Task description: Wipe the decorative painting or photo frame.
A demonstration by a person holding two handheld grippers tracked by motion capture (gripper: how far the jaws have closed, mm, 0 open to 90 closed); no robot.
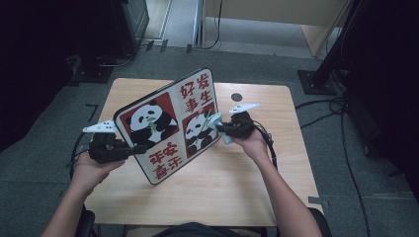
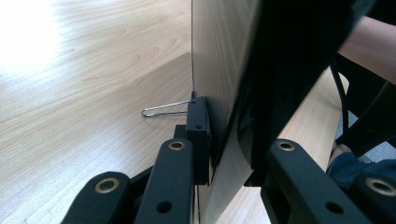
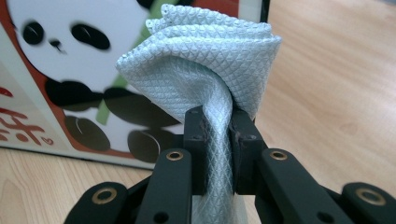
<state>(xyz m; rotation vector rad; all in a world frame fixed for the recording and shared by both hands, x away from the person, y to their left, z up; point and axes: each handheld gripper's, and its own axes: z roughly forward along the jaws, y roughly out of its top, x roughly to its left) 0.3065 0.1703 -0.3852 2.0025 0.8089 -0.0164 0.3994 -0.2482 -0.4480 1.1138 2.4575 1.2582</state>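
Right now my right gripper [image 1: 221, 127] is clamped on the folded grey cloth [image 3: 205, 70], and the panda board [image 1: 170, 123] stands just ahead of the cloth's bunched end — its printed face turned toward me, tilted on its lower corner above the table [image 1: 222, 182]. My left gripper [image 1: 129, 148] pinches the board's near edge from the opposite side, steadying it. So the wipe belongs to my right hand — the cloth seems to brush the lower-right panda panel, though I cannot tell for sure.
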